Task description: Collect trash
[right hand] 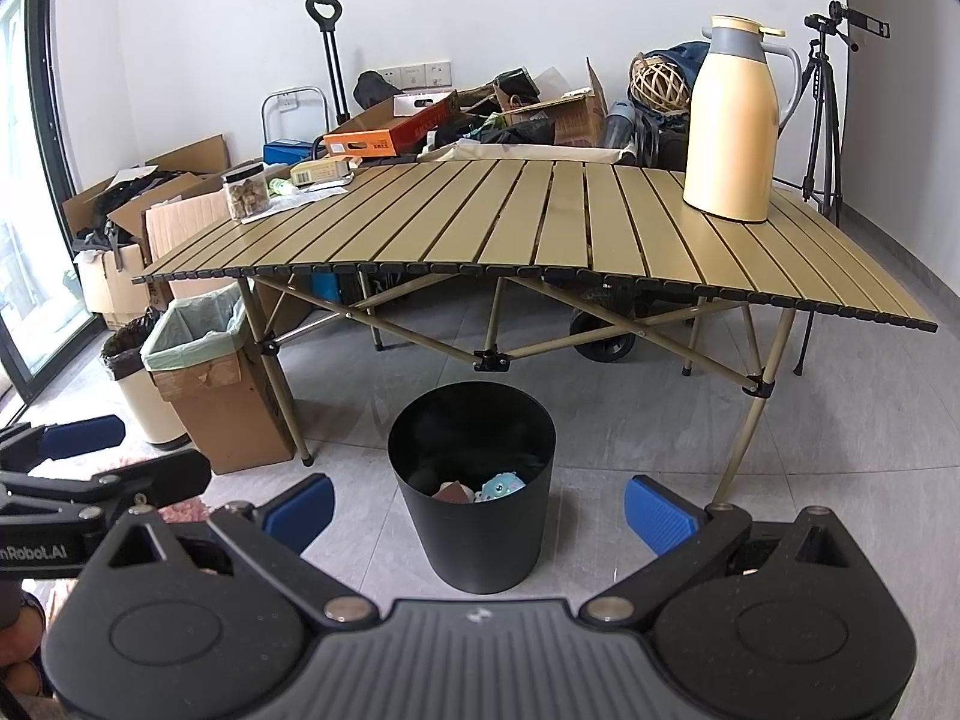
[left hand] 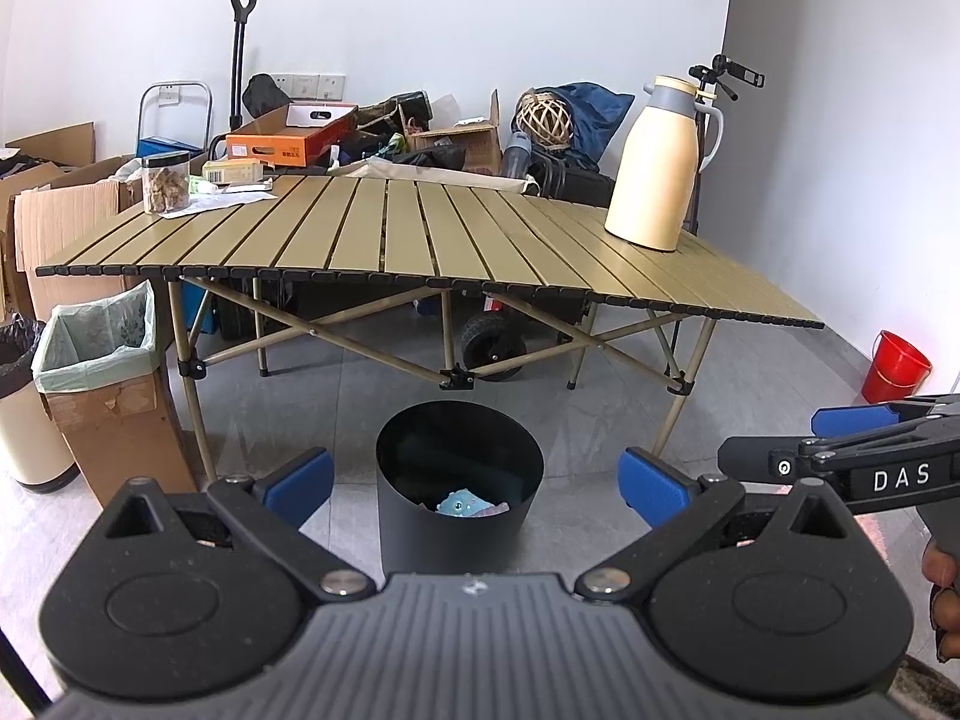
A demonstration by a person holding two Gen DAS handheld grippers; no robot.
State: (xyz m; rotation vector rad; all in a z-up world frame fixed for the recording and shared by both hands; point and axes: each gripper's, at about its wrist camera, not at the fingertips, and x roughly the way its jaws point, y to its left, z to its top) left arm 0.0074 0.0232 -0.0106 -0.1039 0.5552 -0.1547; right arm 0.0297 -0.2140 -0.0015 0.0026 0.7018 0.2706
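A round black bin (left hand: 459, 489) (right hand: 474, 486) stands on the grey floor in front of a slatted folding table (left hand: 420, 234) (right hand: 540, 222). Inside it lie a light blue wrapper (left hand: 462, 504) (right hand: 501, 487) and a brownish piece (right hand: 453, 492). My left gripper (left hand: 477, 483) is open, its blue pads on either side of the bin in view, with nothing between them. My right gripper (right hand: 480, 507) is open and empty too, held back from the bin. Each gripper shows at the other view's edge. On the table's far left lie white papers (left hand: 231, 197) (right hand: 312, 195).
A cream thermos jug (left hand: 657, 165) (right hand: 735, 120) and a clear jar (left hand: 166, 183) (right hand: 246, 192) stand on the table. A lined cardboard box (left hand: 102, 372) (right hand: 210, 378) and a cream bin (left hand: 24, 414) stand left. A red bucket (left hand: 894, 366), a tripod (right hand: 825, 114) and clutter line the walls.
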